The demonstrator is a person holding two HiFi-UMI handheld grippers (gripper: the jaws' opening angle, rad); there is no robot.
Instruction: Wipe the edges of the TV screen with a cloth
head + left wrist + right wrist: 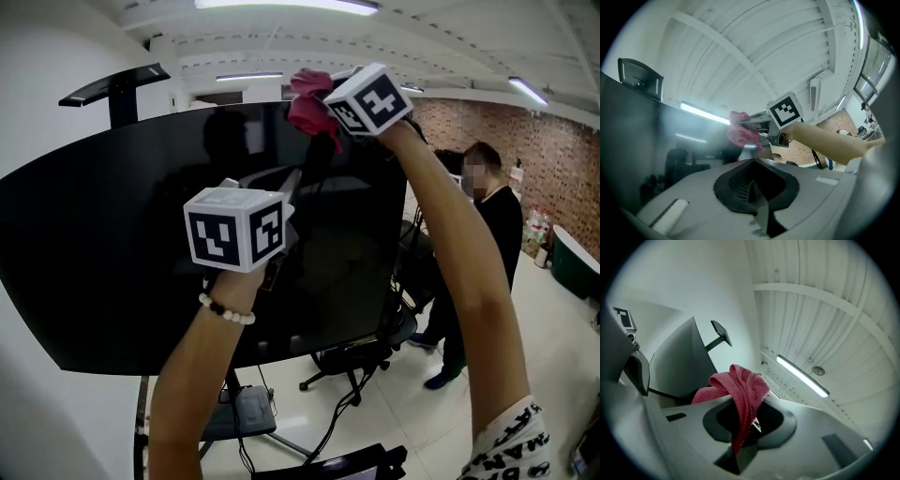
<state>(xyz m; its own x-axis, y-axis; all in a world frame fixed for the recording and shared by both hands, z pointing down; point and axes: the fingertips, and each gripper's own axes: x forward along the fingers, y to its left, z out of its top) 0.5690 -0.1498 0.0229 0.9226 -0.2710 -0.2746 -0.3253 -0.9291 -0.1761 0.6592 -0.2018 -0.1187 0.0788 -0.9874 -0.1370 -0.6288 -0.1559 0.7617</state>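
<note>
Ceiling (281,42): white, ribbed, crossed by beams, with fluorescent tube lights (286,5) lit. Right wall (562,150): exposed red brick. Left wall (37,84): plain white. Floor (412,422): white, glossy. One black castor office chair (352,359) stands on it. One person (489,230) in dark clothing stands at right.

Open air above TV (112,244); bracket (117,86) leftward

One TV screen (141,244), one pink cloth (307,105), two grippers (289,187) (323,91), one bystander (483,244), one office chair (361,361)

white bead bracelet (225,312) on left wrist, black-and-white printed sleeve (511,442) right
</note>
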